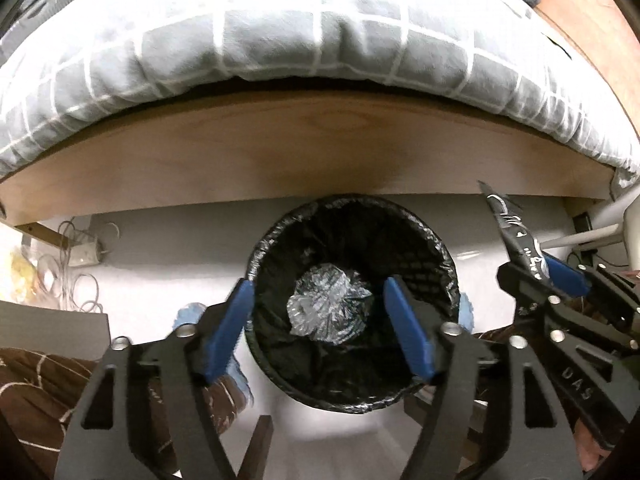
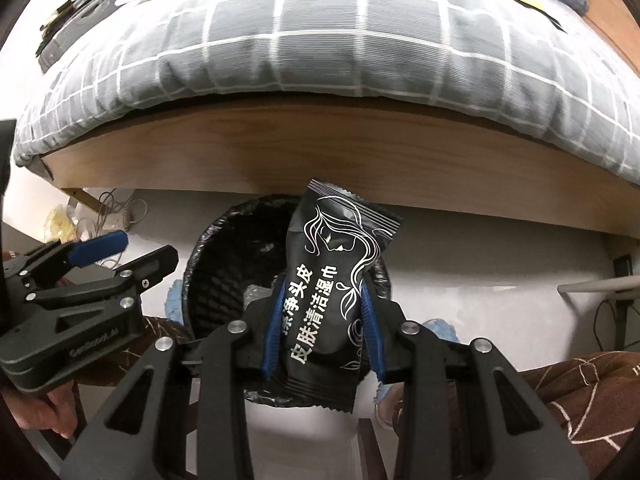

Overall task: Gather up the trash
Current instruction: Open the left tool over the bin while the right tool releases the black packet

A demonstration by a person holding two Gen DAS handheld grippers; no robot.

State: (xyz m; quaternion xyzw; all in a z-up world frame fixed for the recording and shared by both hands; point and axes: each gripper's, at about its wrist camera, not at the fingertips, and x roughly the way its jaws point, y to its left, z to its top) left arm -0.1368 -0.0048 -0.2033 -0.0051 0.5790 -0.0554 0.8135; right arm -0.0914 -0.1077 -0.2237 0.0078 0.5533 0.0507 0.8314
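Note:
A round bin with a black liner [image 1: 352, 300] stands on the white floor below the bed edge; a crumpled silvery wrapper [image 1: 328, 306] lies inside it. My left gripper [image 1: 320, 328] is open and empty, held above the bin mouth. My right gripper [image 2: 322, 332] is shut on a black wet-wipe packet [image 2: 328, 288] with white line art, held upright over the bin [image 2: 224, 264]. In the left wrist view the right gripper [image 1: 560, 280] and its packet [image 1: 512, 228] show at the right. In the right wrist view the left gripper [image 2: 120, 252] shows at the left.
A bed with a grey checked quilt [image 1: 280, 40] and a wooden side board [image 1: 280, 152] lies just beyond the bin. Cables and a power strip [image 1: 80, 256] sit on the floor at the left. A brown patterned cloth [image 2: 580, 392] is close to me.

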